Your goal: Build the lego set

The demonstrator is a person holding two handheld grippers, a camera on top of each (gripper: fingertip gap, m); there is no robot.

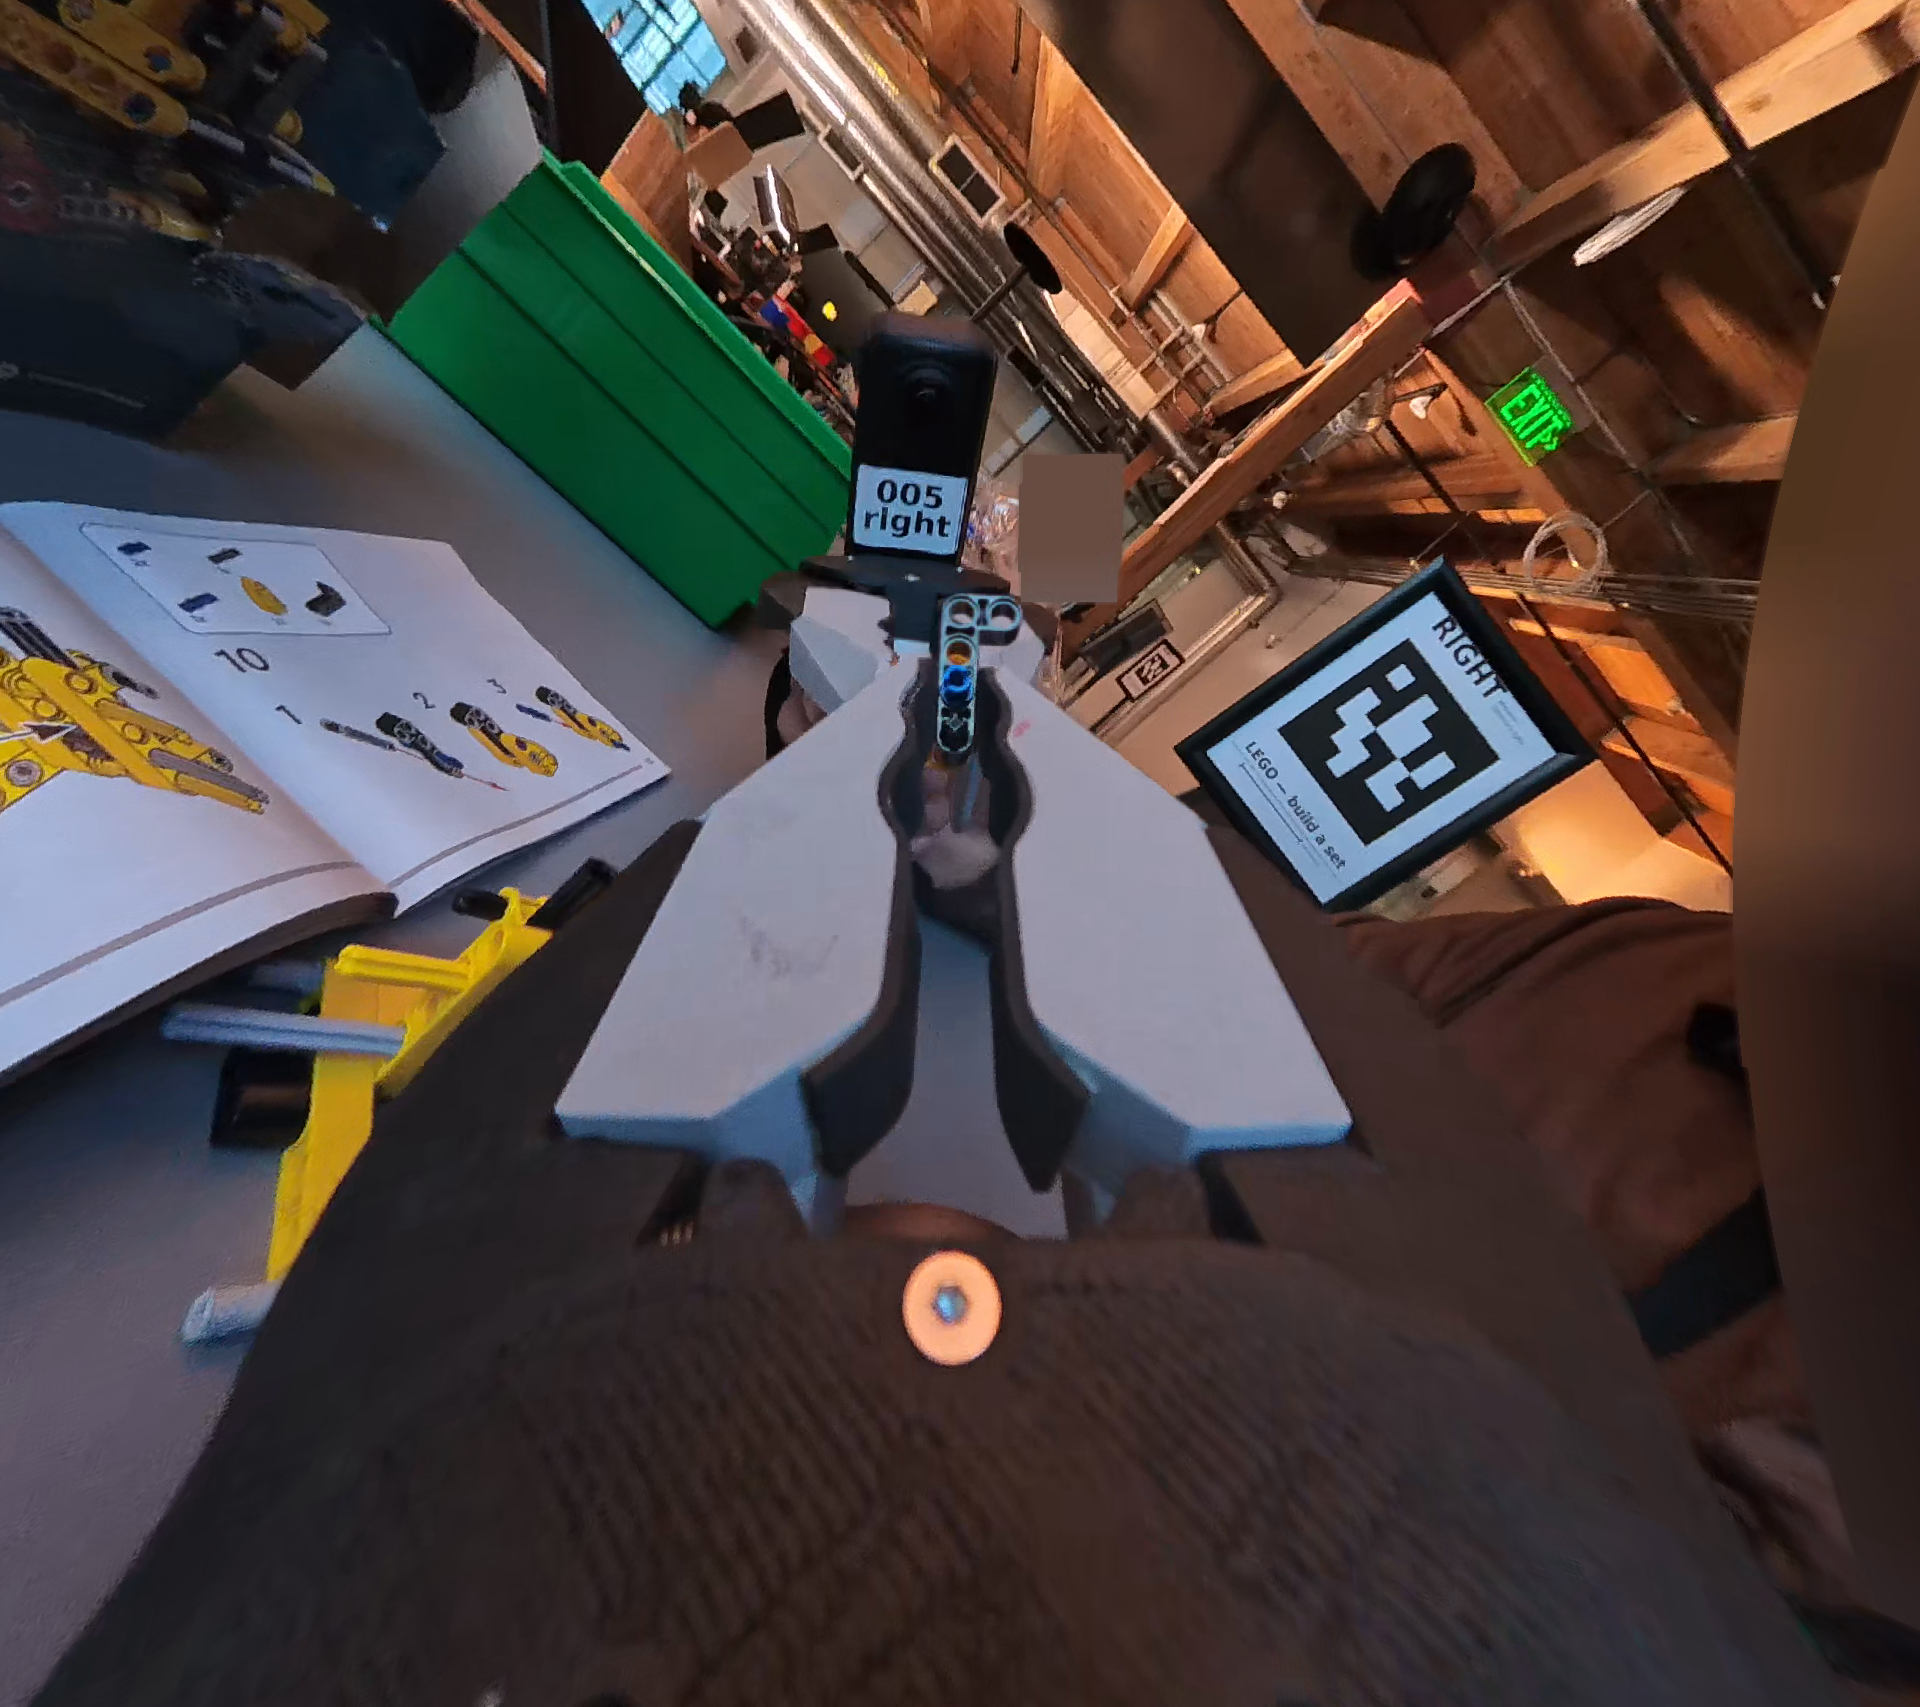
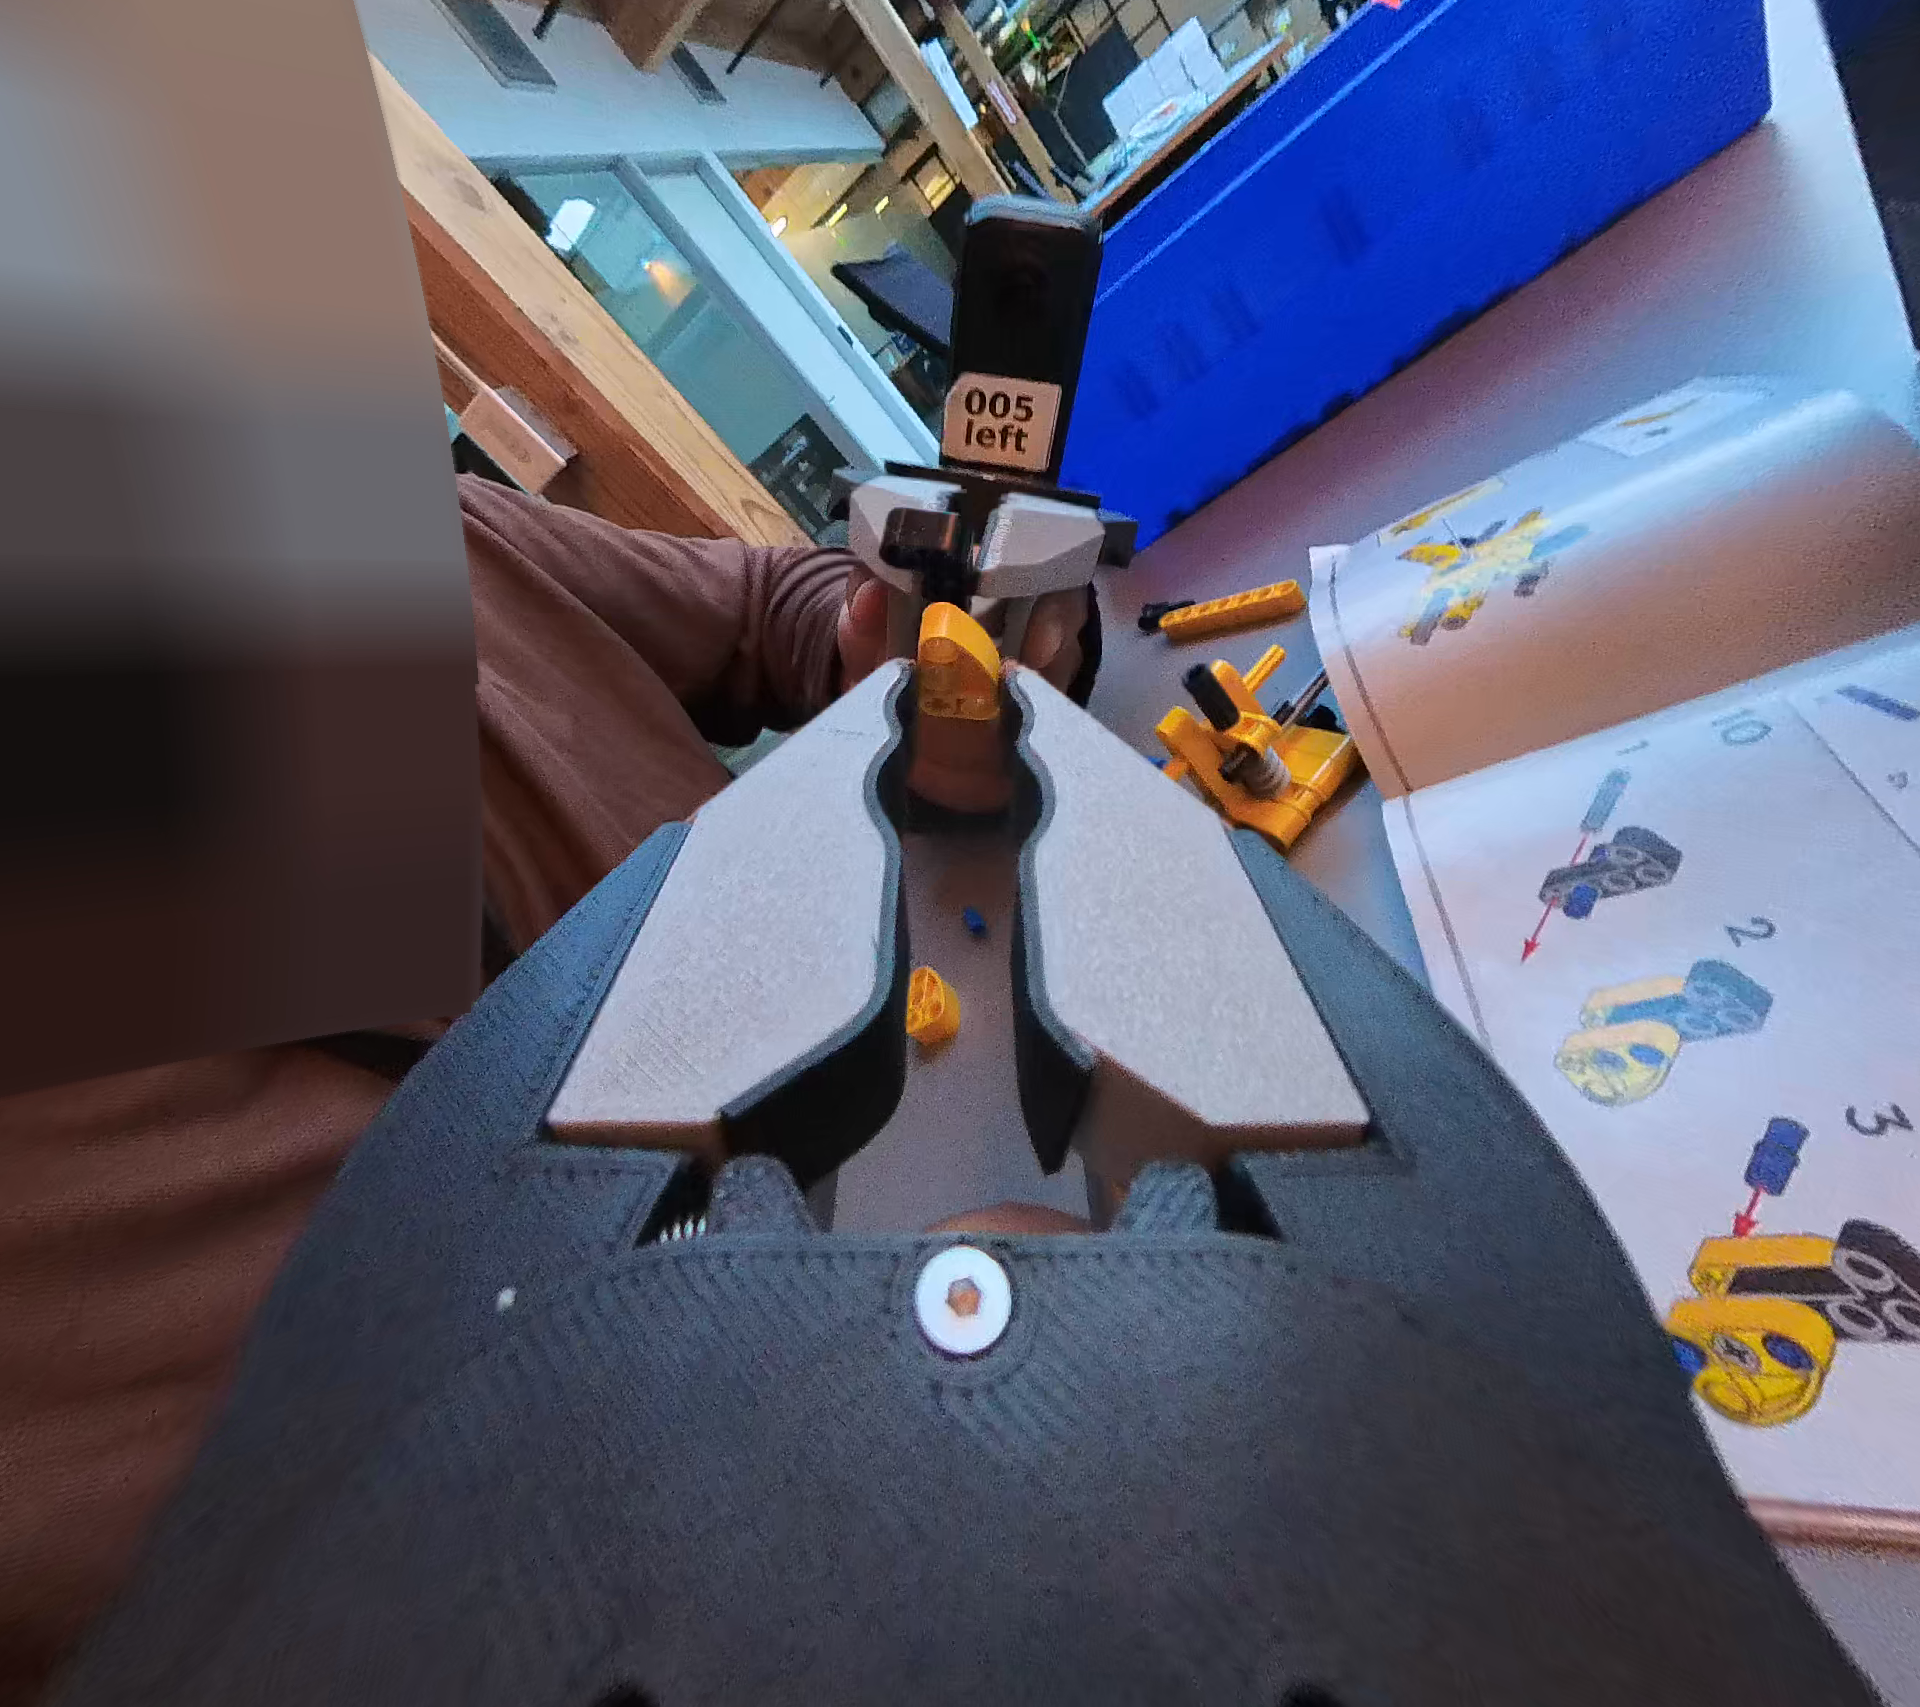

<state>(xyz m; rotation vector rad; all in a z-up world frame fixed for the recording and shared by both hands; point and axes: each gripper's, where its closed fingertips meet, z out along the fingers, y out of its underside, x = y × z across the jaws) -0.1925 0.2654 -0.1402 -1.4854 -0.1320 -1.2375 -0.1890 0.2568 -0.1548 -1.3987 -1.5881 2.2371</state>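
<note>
My left gripper is shut on a dark grey T-shaped beam with a blue pin in it, held up above the table. My right gripper is shut on a small yellow curved piece. The two grippers face each other tip to tip, with the pieces close together. The right gripper shows just beyond the beam in the left wrist view. The left gripper shows beyond the yellow piece in the right wrist view, with the dark beam between its fingers.
An open instruction booklet lies on the grey table. A yellow sub-assembly, a yellow beam, a small yellow piece and a blue pin lie loose. A green bin, a blue bin and a framed marker card stand around. The tips of both grippers are at nearly the same place.
</note>
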